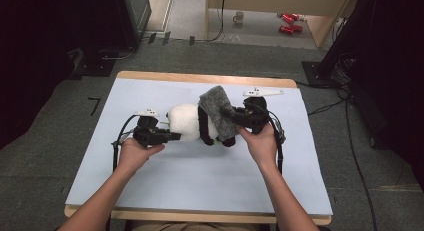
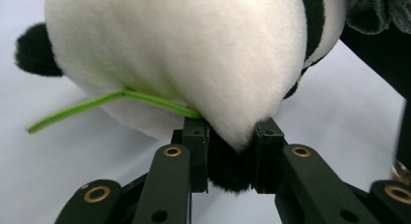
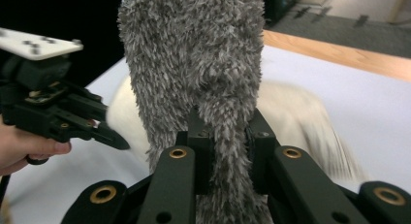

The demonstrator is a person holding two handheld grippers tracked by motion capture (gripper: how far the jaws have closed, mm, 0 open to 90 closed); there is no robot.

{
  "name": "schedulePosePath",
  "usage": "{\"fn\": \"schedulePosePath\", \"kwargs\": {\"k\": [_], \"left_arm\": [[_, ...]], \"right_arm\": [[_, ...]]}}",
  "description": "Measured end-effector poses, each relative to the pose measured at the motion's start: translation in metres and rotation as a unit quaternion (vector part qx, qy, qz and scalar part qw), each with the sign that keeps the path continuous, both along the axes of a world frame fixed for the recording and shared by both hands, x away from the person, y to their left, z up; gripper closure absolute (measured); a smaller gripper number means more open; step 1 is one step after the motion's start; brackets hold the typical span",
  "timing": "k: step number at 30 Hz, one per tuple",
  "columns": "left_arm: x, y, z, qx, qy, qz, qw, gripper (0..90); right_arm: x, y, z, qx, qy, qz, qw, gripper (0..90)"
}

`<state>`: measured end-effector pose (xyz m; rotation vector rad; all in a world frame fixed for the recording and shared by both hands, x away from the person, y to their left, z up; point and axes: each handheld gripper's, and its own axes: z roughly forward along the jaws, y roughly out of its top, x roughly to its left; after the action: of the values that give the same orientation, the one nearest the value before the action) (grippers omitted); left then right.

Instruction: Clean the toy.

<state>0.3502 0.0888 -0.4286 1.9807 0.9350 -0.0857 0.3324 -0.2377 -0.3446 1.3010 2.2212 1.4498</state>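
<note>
A plush panda (image 1: 187, 122), white with black parts, is at the middle of the table. My left gripper (image 1: 175, 136) is at the panda's left end. In the left gripper view the pads of my left gripper (image 2: 231, 156) pinch a fold of the panda (image 2: 184, 49), white fur above and black fur between the jaws. A thin green cord (image 2: 111, 100) runs from the toy. My right gripper (image 1: 234, 116) is shut on a grey fuzzy cloth (image 1: 217, 111) that drapes over the panda's right end. In the right gripper view the cloth (image 3: 194, 64) rises from my right gripper (image 3: 230, 156).
A pale blue mat (image 1: 200, 176) covers the wooden table (image 1: 200, 77). Beyond it on the floor stand a mug (image 1: 239, 17) and red cans (image 1: 289, 22). Cables (image 1: 350, 141) run down the floor at the right. Dark equipment flanks both far corners.
</note>
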Motion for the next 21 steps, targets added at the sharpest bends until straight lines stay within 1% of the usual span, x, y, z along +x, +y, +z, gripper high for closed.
{"fn": "schedulePosePath", "kwargs": {"k": [1,2,3,4,5,6,7,8,9,10,11,12,13,15,16,17,18,20,21], "left_arm": [[-0.005,0.001,0.001,-0.003,0.004,-0.003,1.0000,73.7],[-0.010,0.001,0.000,-0.002,0.006,-0.005,1.0000,73.7],[-0.016,0.001,-0.002,-0.004,0.009,-0.007,0.9999,73.2],[-0.016,0.001,-0.002,-0.004,0.009,-0.007,0.9999,73.0],[-0.017,0.002,-0.004,-0.009,0.015,-0.004,0.9998,73.0],[-0.017,0.003,-0.004,-0.014,0.019,-0.002,0.9997,72.7],[-0.016,0.003,-0.005,-0.018,0.021,0.001,0.9996,72.4],[-0.015,0.003,-0.006,-0.021,0.023,0.004,0.9995,72.4],[-0.012,0.002,-0.008,-0.025,0.025,0.009,0.9993,72.0],[-0.012,0.002,-0.008,-0.025,0.025,0.009,0.9993,71.7],[-0.010,0.001,-0.010,-0.022,0.023,0.014,0.9994,71.0],[-0.010,0.001,-0.010,-0.022,0.023,0.014,0.9994,70.4],[-0.009,0.000,-0.012,-0.023,0.022,0.018,0.9993,69.3],[-0.008,-0.001,-0.013,-0.022,0.018,0.019,0.9994,66.3],[-0.007,-0.002,-0.014,-0.020,0.012,0.019,0.9996,64.1],[-0.007,-0.002,-0.014,-0.020,0.012,0.019,0.9996,62.1],[-0.007,-0.003,-0.015,-0.016,0.007,0.019,0.9997,62.1],[-0.007,-0.002,-0.017,-0.010,-0.008,0.023,0.9997,55.2],[-0.007,-0.001,-0.017,-0.008,-0.012,0.024,0.9996,52.5]], "right_arm": [[-0.006,0.003,0.002,-0.004,-0.004,0.005,1.0000,78.0],[-0.006,0.003,0.002,-0.004,-0.004,0.005,1.0000,78.0],[-0.019,0.007,0.002,-0.001,0.000,0.014,0.9999,78.0],[-0.019,0.007,0.002,-0.001,0.000,0.014,0.9999,78.0],[-0.025,0.007,-0.001,0.000,0.003,0.018,0.9998,77.9],[-0.032,0.007,-0.006,0.008,0.016,0.025,0.9995,77.9],[-0.039,0.008,-0.017,0.003,0.031,0.031,0.9990,78.0],[-0.039,0.008,-0.017,0.003,0.031,0.031,0.9990,78.0],[-0.039,0.009,-0.028,-0.010,0.042,0.029,0.9987,77.9],[-0.039,0.009,-0.028,-0.010,0.042,0.029,0.9987,77.9],[-0.032,0.009,-0.035,-0.022,0.044,0.018,0.9986,77.9],[-0.032,0.009,-0.035,-0.022,0.044,0.018,0.9986,77.9],[-0.025,0.007,-0.039,-0.020,0.043,0.010,0.9988,77.8],[-0.022,0.006,-0.039,-0.019,0.041,0.007,0.9990,77.8],[-0.018,0.007,-0.039,-0.025,0.033,0.002,0.9991,77.7],[-0.017,0.007,-0.038,-0.028,0.032,-0.001,0.9991,77.7],[-0.017,0.007,-0.038,-0.028,0.032,-0.001,0.9991,77.7],[-0.013,0.009,-0.038,-0.032,0.029,-0.001,0.9991,77.7],[-0.012,0.009,-0.038,-0.032,0.029,-0.002,0.9991,77.7]]}}
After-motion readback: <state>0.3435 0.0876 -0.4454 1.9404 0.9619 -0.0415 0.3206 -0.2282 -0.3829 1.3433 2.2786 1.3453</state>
